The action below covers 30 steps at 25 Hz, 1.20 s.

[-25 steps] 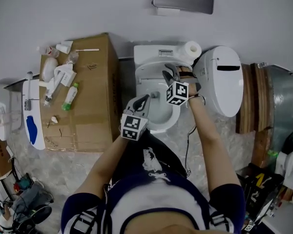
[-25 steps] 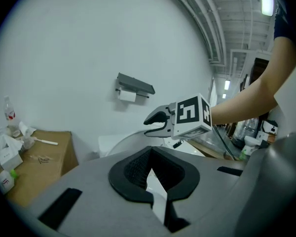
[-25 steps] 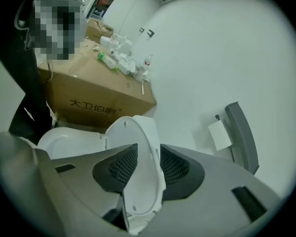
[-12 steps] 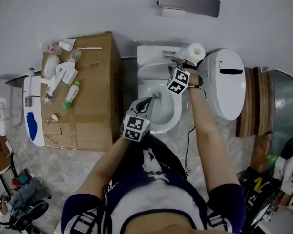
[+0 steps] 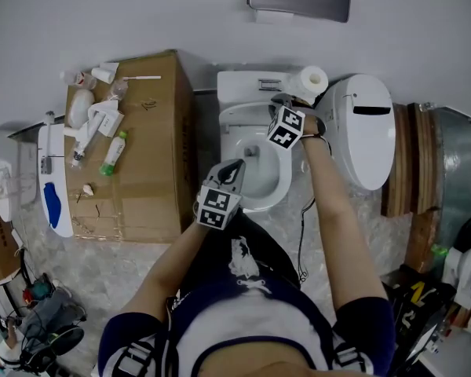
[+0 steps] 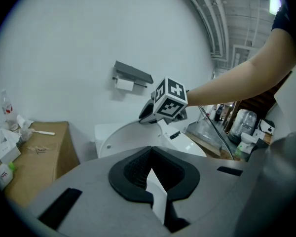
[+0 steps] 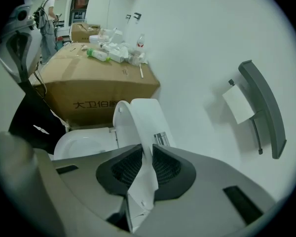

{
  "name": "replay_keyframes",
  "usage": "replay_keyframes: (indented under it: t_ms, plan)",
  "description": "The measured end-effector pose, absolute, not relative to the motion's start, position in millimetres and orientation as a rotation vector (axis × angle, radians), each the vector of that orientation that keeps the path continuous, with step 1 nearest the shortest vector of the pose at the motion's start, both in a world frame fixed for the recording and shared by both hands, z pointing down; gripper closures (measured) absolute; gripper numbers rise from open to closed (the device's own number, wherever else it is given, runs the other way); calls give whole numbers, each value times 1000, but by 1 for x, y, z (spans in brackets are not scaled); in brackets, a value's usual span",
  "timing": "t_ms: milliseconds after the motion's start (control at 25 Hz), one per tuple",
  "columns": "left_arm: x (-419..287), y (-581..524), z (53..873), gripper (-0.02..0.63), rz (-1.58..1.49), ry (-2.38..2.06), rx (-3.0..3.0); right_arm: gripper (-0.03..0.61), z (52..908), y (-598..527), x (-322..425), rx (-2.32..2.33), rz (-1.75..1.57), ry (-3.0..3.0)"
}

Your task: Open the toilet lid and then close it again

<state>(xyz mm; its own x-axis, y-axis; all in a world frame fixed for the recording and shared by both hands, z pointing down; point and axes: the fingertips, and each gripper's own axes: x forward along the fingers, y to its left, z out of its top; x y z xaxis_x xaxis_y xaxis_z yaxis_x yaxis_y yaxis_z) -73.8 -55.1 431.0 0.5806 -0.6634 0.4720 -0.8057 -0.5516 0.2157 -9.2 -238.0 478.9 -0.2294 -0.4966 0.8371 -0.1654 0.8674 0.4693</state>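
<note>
The big brown cardboard box point(image 5: 145, 132) stands left of the white ceramic toilet point(image 5: 251, 203), its top littered with tubes and bottles. The toilet's white plastic lid point(image 7: 138, 117) is raised, near upright in front of the tank point(image 5: 239, 85). The right gripper point(image 7: 145, 154) has just been closing, and its dark ribbed pads now clamp the lid's free edge. The left gripper point(image 5: 234, 166) hangs over the bowl's front rim, clenched and holding nothing.
</note>
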Motion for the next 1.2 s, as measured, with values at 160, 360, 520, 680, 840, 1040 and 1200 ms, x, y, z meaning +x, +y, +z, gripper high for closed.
replay_keyframes:
  t_ms: [160, 360, 520, 680, 840, 1040, 1200]
  plan:
    - [-71, -46, 440, 609, 508, -1160, 2393, 517, 479, -226, -9, 528, -336, -1829]
    - [-71, -39, 447, 609, 548, -1141, 2384, 517, 475, -207, -7, 580, -339, -1907]
    - [-69, -32, 450, 609, 566, -1124, 2384, 517, 478, -192, -6, 590, -370, -1912]
    - [-71, -28, 457, 609, 592, -1106, 2383, 517, 479, -180, -5, 620, -385, -1931]
    - [-73, -23, 466, 609, 612, -1101, 2371, 517, 481, -165, -4, 631, -393, -1945]
    - [-70, -19, 472, 609, 639, -1073, 2374, 517, 483, -148, -3, 658, -372, -1976]
    - [-68, -19, 475, 609, 659, -1051, 2374, 515, 486, -133, -2, 663, -372, -1996]
